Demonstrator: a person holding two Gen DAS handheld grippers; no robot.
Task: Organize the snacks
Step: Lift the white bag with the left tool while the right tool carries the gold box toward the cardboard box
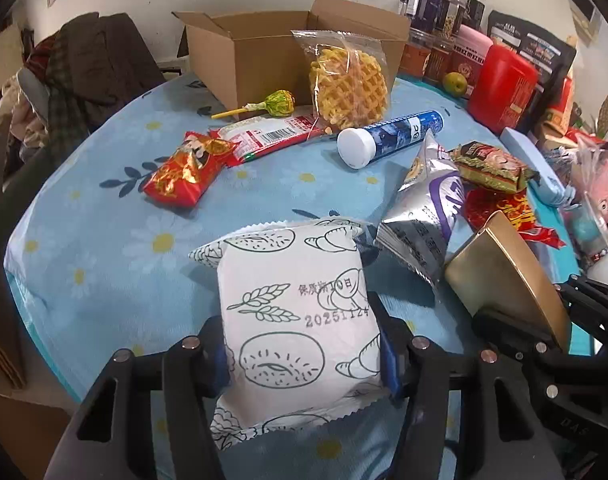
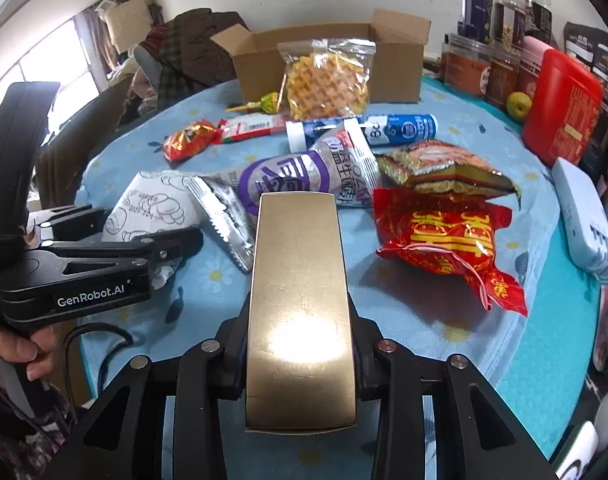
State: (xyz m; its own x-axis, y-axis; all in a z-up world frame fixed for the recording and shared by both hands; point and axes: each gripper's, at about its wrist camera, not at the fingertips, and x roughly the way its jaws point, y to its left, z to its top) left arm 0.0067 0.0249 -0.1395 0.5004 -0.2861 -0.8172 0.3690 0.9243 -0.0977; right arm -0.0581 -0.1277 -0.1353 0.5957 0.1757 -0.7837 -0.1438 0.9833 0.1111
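Over on the left side, the left gripper (image 1: 304,360) is clamped on a white bread packet (image 1: 300,320) printed with line drawings of pastries, held just above the tabletop (image 1: 104,248) with its blue daisy cloth. In the right wrist view that same left gripper (image 2: 172,236) sits at about 9 o'clock, with the white bread packet (image 2: 152,208) poking out past it.

Moving right, the right gripper (image 2: 300,360) is squeezing a gold box (image 2: 300,304) that runs straight out toward 12 o'clock. In the left view the gold box (image 1: 504,272) shows up at 4 o'clock.

Loose on the tabletop (image 2: 424,320): a small red and gold packet (image 2: 190,140) at 11 o'clock, a red and white stick pack (image 2: 252,126) beside it, and a lollipop (image 2: 264,102) behind those. A silver and purple bag (image 2: 288,180) lies right past the tip of the gold box. Behind it is a blue tube (image 2: 368,130) on its side, and a bagged waffle (image 2: 326,80) leans against the open cardboard box (image 2: 392,68) at 12 o'clock. At 2 o'clock, a green and brown packet (image 2: 444,170) rests above a big red bag (image 2: 452,240). Far right at 1 to 2 o'clock there's a green apple (image 2: 519,105), a red canister (image 2: 560,108) and stacked jars (image 2: 500,20).
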